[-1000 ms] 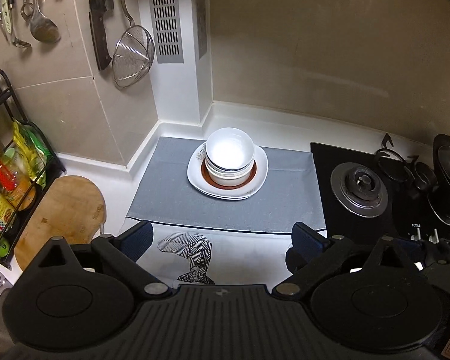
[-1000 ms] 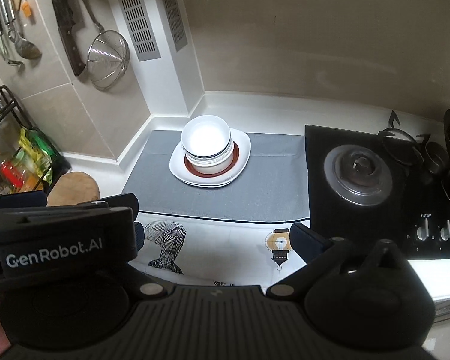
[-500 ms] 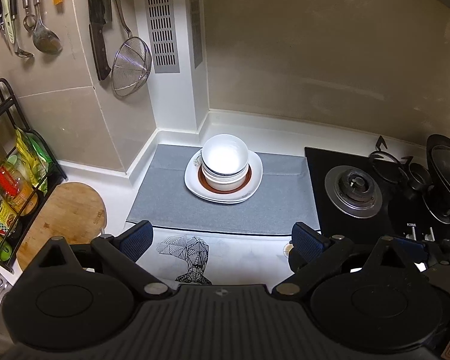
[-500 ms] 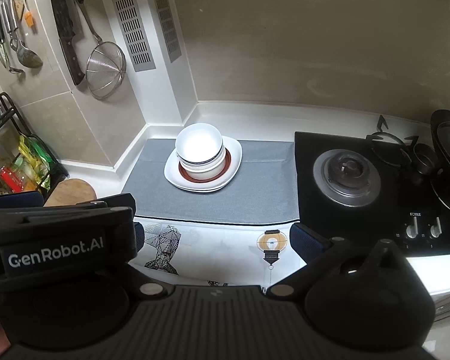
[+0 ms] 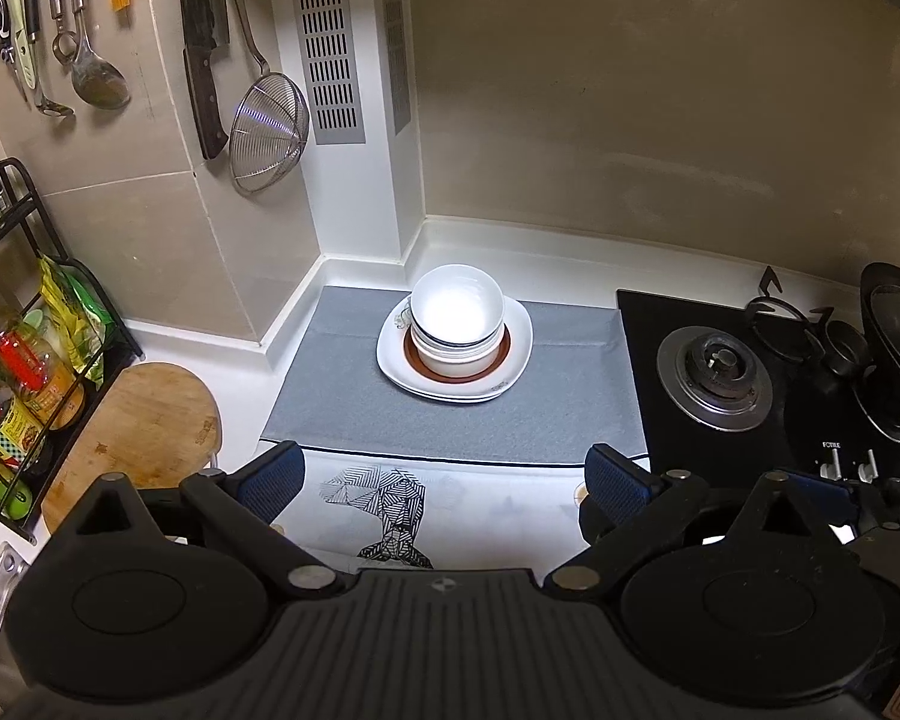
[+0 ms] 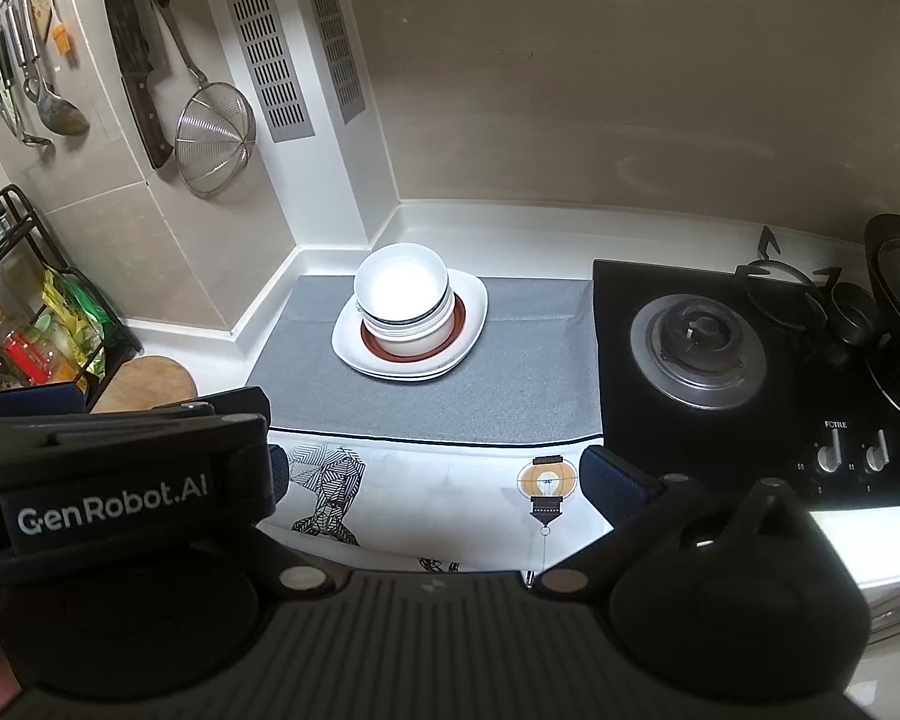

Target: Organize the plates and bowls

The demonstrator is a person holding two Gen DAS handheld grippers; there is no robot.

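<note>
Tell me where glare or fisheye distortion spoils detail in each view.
Left wrist view: the top bowl is blown out white inside, walls bow outward, corners darken. Right wrist view: the same bowl glares, the counter strip by the hob is overexposed, and black vignette cuts the corners.

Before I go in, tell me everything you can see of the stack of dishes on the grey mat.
The stack of dishes stands upright near the back of the grey mat. White nested bowls, some with a dark rim line, sit on a brown-rimmed plate, itself on squarish white plates. All look like glossy ceramic. Only the mat touches the stack; neither set of tongs is near.
</note>
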